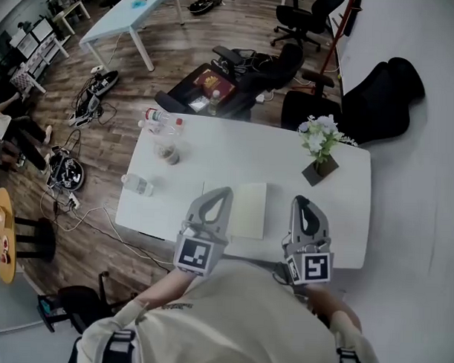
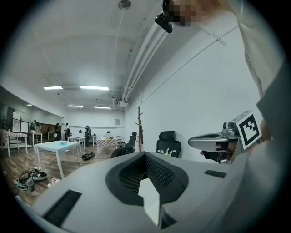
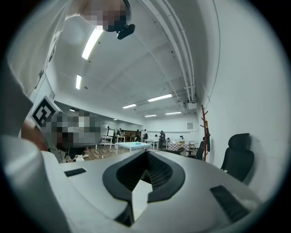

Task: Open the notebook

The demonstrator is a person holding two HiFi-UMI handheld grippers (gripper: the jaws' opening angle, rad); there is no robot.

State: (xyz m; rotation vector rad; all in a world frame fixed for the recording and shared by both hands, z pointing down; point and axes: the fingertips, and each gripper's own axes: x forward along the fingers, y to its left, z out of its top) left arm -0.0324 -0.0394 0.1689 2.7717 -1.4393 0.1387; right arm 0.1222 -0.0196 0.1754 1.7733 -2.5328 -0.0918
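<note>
The white worktop (image 1: 287, 160) carries the notebook (image 1: 250, 209), which lies flat near the front edge, just in front of the person. In the head view it shows a pale cream sheet with a whiter strip at its left, partly behind the left hand-held gripper (image 1: 221, 193). This can be a closed cover or 2 open pages, and I cannot decide which. So the scene fits a notebook that waits to be opened, and also one that is already open.

The left one and the right hand-held gripper (image 1: 302, 202) are held level over the near edge, apart from the notebook. Each has its jaws together, with nothing between them.

Count:
- 1 worktop
- 1 notebook
- 2 hand-held grippers
- 1 vase with flowers (image 1: 321, 154)
- 3 clear bottles (image 1: 138, 185) (those at the far left corner overlap, so maybe 1 more)
</note>
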